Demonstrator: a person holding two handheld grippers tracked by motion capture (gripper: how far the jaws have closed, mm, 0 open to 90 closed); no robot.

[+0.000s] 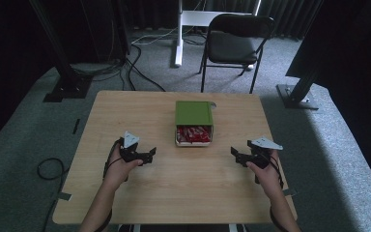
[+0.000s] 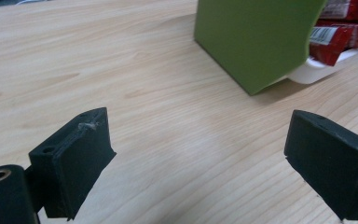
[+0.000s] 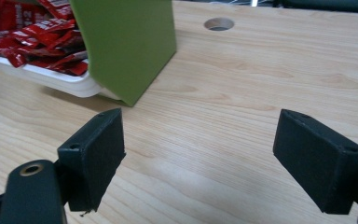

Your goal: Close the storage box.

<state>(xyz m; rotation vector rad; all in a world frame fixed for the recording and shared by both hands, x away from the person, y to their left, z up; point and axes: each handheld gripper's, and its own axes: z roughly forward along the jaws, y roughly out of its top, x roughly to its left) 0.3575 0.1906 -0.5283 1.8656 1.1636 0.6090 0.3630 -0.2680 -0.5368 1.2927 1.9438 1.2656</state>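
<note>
On the left of the wooden bench (image 1: 125, 198), the left gripper (image 1: 147, 155) is held low over the bare wood, its fingers (image 2: 74, 158) spread wide with nothing between them. It points toward the middle of the bench, where a green box (image 1: 193, 112) with a white tray (image 1: 193, 143) sits. The tray is slid partway out of the green sleeve on the person's side and is filled with red packets (image 1: 193, 134). The box lies between the two grippers and a little farther back, apart from both. On the right, the right gripper (image 1: 238, 155) mirrors the other, low over the bench, its fingers (image 3: 95, 154) also wide apart and empty. Past the bench, a black chair (image 1: 234, 41) stands on grey carpet.
</note>
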